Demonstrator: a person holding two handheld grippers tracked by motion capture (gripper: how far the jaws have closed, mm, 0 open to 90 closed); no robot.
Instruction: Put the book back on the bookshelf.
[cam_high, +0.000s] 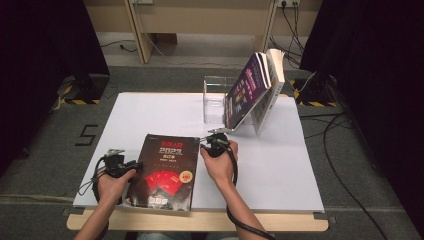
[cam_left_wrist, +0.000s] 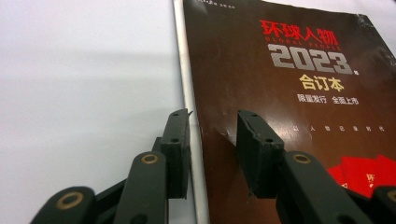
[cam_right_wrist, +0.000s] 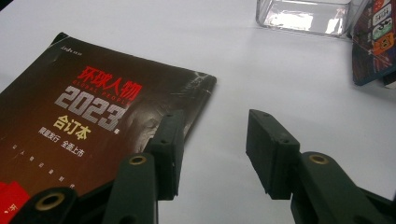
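**A:** What lies on the white table (cam_high: 280, 165)?

**B:** A dark, glossy softcover book (cam_high: 165, 172) lies flat by the near edge, left of centre. Its cover carries red Chinese characters, "GLOBAL PEOPLE" in small letters, a large silver "2023", white Chinese lines beneath, and red fan-shaped cards lower down.

**A:** And the tongs?

**B:** The left gripper (cam_left_wrist: 212, 140) sits at the book's left edge, its black blocky jaws straddling the pale spine, one over the table, one over the cover; they are released, not pressing. The right gripper (cam_right_wrist: 212, 149) is at the book's far right corner, jaws apart, one over the cover, one over bare table, grasping nothing.

**A:** Anything else?

**B:** Toward the far edge, a clear plastic stand (cam_high: 216, 102) props leaning books (cam_high: 255, 92), the front one with a purple cover.
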